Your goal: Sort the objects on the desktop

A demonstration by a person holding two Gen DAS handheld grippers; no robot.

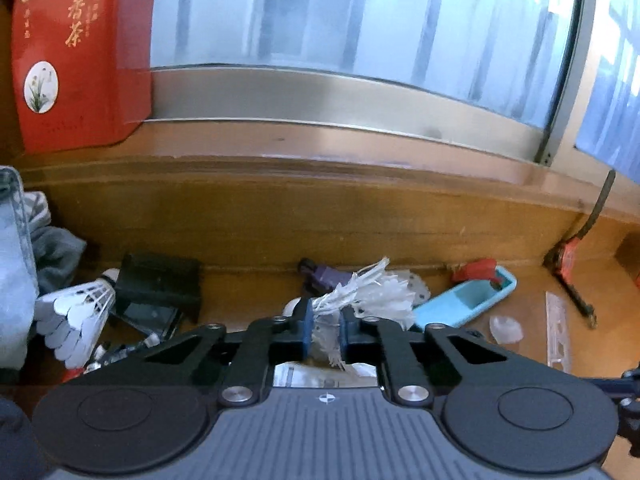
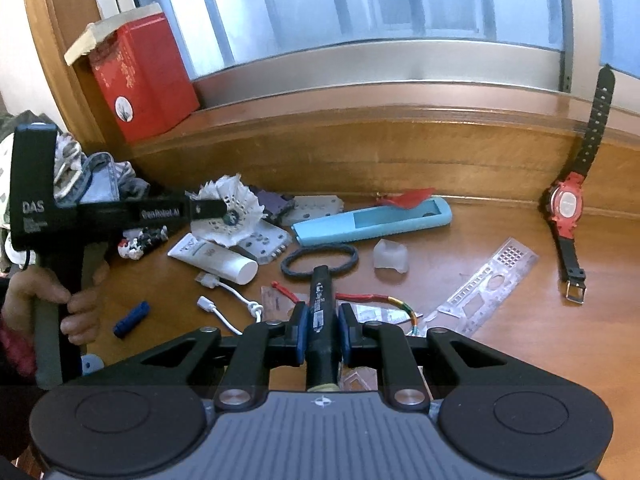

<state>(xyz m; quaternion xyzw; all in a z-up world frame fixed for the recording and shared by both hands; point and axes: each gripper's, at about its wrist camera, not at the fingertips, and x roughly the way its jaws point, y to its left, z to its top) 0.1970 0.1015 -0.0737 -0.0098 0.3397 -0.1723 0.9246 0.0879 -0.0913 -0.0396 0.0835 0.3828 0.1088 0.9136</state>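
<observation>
Left gripper (image 1: 325, 322): fingers closed narrow on a frayed white shuttlecock (image 1: 372, 294), held clear of the desk (image 2: 500, 344) above the clutter at the back left. Right gripper (image 2: 321, 330): fingers closed on a black marker pen (image 2: 322, 312), barrel lengthwise between the pads, tip pointing toward a black hair tie (image 2: 319, 260).

Step in hand, as judged: both tools carry 1 item each, so this is a transport stage, lift or delivery; which of the 2 cannot be settled. No tray, bin or sorting zone is in view, so the destination is undetermined. The next move calls for a steady carry with grip kept light on the shuttlecock, whose feathers look brittle, and clearance over the cable and hair tie for the pen.

Count on the desk:
- shuttlecocks: 2 (1 held, 1 intact (image 1: 76, 320) at the left)
- marker pen: 1
- hair tie: 1
- light-blue silicone sleeve (image 2: 372, 220): 1
- red and black wristwatch (image 2: 566, 206): 1, leaning against the sill
- clear stencil ruler (image 2: 486, 286): 1
- white tube (image 2: 214, 258): 1
- white cable (image 2: 232, 300): 1
- blue wall plug (image 2: 131, 319): 1
- red tea box (image 2: 140, 76): 1, on the sill

Remaining small items at the back are too cluttered to count
</observation>
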